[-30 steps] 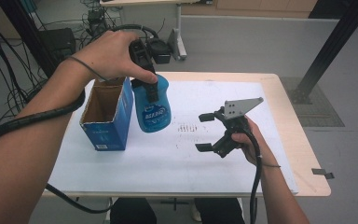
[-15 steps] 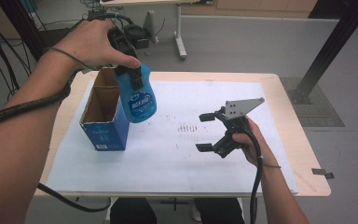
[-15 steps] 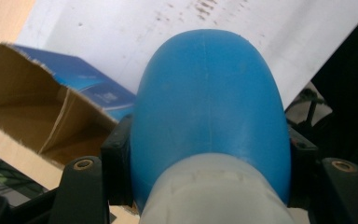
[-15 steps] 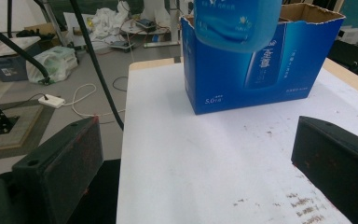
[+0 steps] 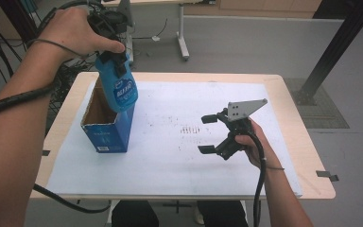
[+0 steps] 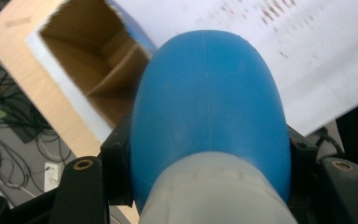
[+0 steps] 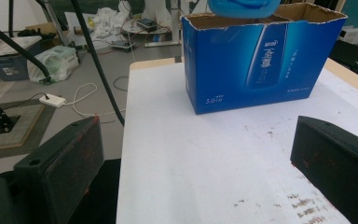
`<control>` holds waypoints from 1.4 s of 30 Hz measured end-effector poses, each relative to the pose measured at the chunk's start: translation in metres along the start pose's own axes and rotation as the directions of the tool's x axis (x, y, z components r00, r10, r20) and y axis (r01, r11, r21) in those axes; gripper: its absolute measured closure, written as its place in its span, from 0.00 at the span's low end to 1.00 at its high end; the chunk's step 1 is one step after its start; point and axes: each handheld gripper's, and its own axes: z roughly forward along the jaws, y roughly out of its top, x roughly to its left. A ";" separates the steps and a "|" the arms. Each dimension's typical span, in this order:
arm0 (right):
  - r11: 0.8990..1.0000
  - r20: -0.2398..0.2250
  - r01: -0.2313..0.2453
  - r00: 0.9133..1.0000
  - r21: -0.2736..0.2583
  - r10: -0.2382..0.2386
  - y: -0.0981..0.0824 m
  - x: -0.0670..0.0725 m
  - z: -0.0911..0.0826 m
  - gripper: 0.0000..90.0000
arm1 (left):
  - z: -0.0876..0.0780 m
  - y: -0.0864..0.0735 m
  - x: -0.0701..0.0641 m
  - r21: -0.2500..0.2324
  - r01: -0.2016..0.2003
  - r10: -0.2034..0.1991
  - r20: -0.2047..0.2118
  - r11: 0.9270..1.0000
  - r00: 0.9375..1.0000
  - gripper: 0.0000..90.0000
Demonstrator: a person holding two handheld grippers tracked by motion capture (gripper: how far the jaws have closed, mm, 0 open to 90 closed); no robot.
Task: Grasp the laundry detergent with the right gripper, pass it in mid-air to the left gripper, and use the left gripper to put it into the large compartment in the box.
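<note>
Bottle (image 5: 119, 90), clamped in the left gripper's (image 5: 109, 45) fingers, has moved over the open box (image 5: 105, 134) near the counter's left edge, ready for lowering; right gripper (image 5: 209, 134) gapes empty

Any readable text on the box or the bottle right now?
"5.0": white print, lower front face of the open blue cardboard box.
Tall white characters on the box's front stripe: too blurred to read.
White lettering on the blue plastic bottle held in the left claw: too blurred to read.
</note>
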 end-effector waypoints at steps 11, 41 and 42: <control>1.000 0.002 -0.004 1.000 0.003 0.004 -0.001 0.000 -0.002 0.03 | 0.001 0.002 0.019 0.008 0.249 -0.248 -0.050 0.968 0.967 0.42; 1.000 0.017 0.001 1.000 0.027 -0.001 0.007 0.005 0.001 0.04 | 0.000 -0.008 0.050 -0.015 0.518 -0.518 -0.068 0.855 0.853 0.42; 1.000 0.013 0.000 1.000 0.027 0.000 0.007 0.005 0.001 0.04 | 0.002 -0.008 0.051 -0.011 0.518 -0.518 -0.067 0.855 0.853 0.42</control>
